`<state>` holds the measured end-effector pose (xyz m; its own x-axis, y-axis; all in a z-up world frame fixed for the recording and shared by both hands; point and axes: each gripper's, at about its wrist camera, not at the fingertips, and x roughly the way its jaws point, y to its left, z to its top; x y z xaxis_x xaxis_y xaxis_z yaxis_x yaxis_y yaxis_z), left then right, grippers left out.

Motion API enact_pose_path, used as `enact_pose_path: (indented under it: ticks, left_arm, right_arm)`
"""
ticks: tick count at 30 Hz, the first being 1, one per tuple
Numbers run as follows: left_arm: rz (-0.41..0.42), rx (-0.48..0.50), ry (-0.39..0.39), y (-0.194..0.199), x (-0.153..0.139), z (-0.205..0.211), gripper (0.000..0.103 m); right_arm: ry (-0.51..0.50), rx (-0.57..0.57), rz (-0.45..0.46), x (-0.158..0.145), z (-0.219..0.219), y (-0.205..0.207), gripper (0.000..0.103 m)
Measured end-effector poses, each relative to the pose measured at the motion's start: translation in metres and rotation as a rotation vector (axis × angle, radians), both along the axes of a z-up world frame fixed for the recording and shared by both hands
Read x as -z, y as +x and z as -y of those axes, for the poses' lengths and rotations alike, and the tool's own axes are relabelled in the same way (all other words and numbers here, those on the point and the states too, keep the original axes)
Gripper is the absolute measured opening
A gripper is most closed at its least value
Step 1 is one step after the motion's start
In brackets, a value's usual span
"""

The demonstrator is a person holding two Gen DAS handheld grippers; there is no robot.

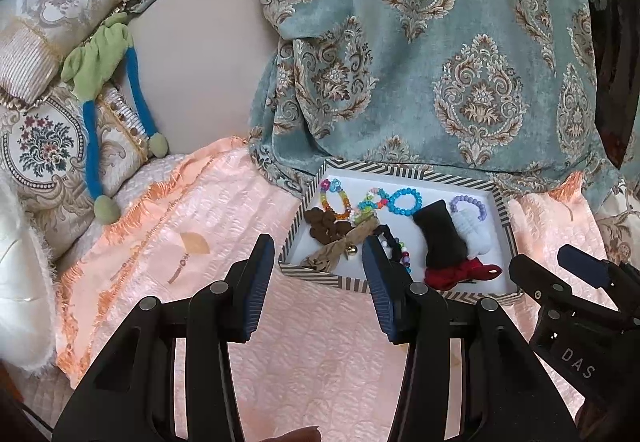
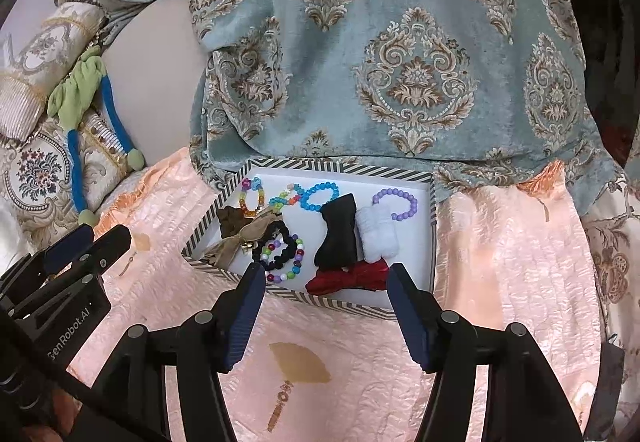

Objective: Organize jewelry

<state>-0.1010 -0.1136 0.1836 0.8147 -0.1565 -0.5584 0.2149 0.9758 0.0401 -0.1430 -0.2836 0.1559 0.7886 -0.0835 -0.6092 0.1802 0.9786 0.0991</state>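
Observation:
A shallow striped-rim tray (image 1: 502, 209) (image 2: 433, 226) lies on a pink bedspread and holds jewelry and hair pieces: a blue bead bracelet (image 1: 406, 201) (image 2: 318, 195), a purple bead bracelet (image 1: 470, 203) (image 2: 396, 203), a rainbow bead bracelet (image 1: 334, 197) (image 2: 252, 197), a black bow (image 1: 440, 236) (image 2: 338, 236), a white scrunchie (image 2: 378, 236), a red bow (image 1: 460, 274) (image 2: 346, 278), a brown bow (image 1: 326, 228) and a beige ribbon with a bell (image 2: 236, 244). My left gripper (image 1: 318, 248) is open and empty over the tray's near left corner. My right gripper (image 2: 326, 278) is open and empty at the tray's near edge.
A teal damask curtain (image 1: 420, 41) hangs right behind the tray. Embroidered cushions (image 1: 44, 145) and a green and blue soft toy (image 1: 100, 81) lie at the left. The pink bedspread (image 1: 320, 342) spreads in front of the tray.

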Motion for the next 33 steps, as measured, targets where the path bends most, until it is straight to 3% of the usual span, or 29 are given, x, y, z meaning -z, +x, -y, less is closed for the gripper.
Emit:
enact_pose_path:
  ticks: [33]
  left_arm:
    - [0.029,0.006,0.017,-0.015,0.001,-0.001,0.045]
  right_arm:
    - [0.000,-0.015,-0.002,0.000,-0.003,-0.007,0.065]
